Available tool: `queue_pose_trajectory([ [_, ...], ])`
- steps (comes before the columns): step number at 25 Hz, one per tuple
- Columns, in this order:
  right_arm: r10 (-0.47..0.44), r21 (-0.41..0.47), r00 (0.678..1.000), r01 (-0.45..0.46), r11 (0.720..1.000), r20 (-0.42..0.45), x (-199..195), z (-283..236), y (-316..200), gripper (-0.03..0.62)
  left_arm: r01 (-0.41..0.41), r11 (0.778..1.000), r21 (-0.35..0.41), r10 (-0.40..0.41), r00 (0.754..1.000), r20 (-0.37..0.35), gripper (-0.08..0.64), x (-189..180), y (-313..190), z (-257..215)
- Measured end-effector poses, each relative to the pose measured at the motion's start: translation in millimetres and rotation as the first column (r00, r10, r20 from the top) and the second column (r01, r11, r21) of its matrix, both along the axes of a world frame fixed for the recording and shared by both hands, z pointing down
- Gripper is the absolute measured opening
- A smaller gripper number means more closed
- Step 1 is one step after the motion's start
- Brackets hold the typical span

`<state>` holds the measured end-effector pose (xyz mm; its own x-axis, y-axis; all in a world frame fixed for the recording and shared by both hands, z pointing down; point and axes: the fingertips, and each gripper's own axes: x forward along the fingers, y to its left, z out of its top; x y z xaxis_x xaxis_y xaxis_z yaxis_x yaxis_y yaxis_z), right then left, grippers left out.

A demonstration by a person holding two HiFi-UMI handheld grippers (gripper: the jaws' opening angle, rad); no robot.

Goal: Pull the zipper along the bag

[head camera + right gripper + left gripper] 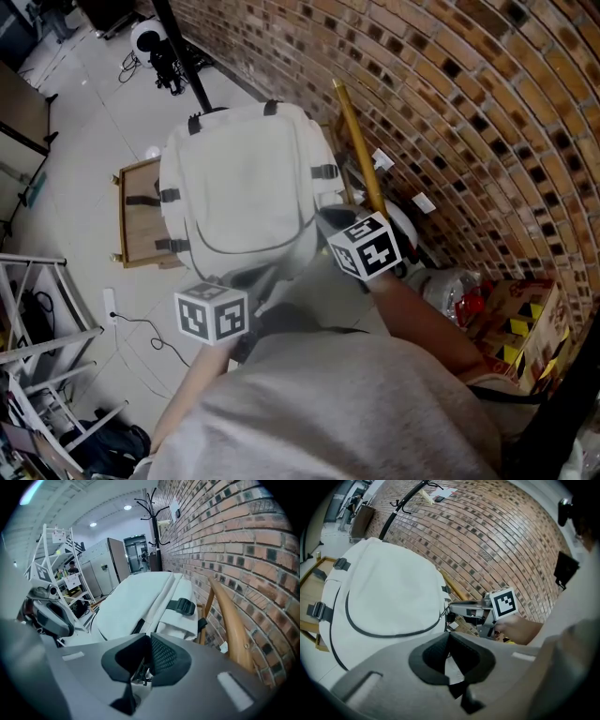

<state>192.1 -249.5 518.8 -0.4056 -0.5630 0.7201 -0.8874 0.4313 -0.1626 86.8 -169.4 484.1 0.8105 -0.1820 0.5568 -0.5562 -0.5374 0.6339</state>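
Nothing readable here. My left cube point(212, 316) and right cube point(367, 246) carry only black-and-white square patterns, no letters. Paper slips point(382, 159) on the brick wall point(450, 84) are too small to read. The cardboard box point(525, 314) print is blurred, and so are the rack tags point(58, 536). The bag point(244, 187) shows plain white fabric.

Holds a gripper in each hand, both aimed forward and down, with the bare right forearm point(422, 314) reaching furthest ahead. Clamps the left gripper point(449, 639) shut on a fold of the white bag point(389, 597). Pinches the right gripper point(145, 653), pads nearly meeting, on what looks like the small metal zipper pull point(140, 674).
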Motion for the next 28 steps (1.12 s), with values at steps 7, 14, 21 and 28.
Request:
queue_pose_trajectory([
  [7,0.006,0.02,1.0,-0.006,1.0,-0.002,0.0,-6.0,-15.8,0.031,0.014,1.0,0.004,-0.014,1.0,-0.002,0.0,-6.5,-6.7,1.5],
  [14,0.012,0.052,1.0,-0.012,0.999,-0.001,-1.2,-15.9,-33.4,0.031,0.035,0.999,0.011,-0.035,0.999,0.003,0.0,-15.6,-11.5,2.0],
  [21,0.019,0.087,1.0,-0.019,0.996,0.005,-3.2,-23.0,-53.6,0.031,0.059,0.998,0.014,-0.059,0.998,0.011,0.0,-27.8,-13.1,3.9],
  [28,-0.004,0.103,1.0,0.004,0.995,-0.005,-10.0,-31.7,-72.4,0.031,0.086,0.996,0.017,-0.087,0.996,0.024,0.0,-44.5,-5.5,2.4],
])
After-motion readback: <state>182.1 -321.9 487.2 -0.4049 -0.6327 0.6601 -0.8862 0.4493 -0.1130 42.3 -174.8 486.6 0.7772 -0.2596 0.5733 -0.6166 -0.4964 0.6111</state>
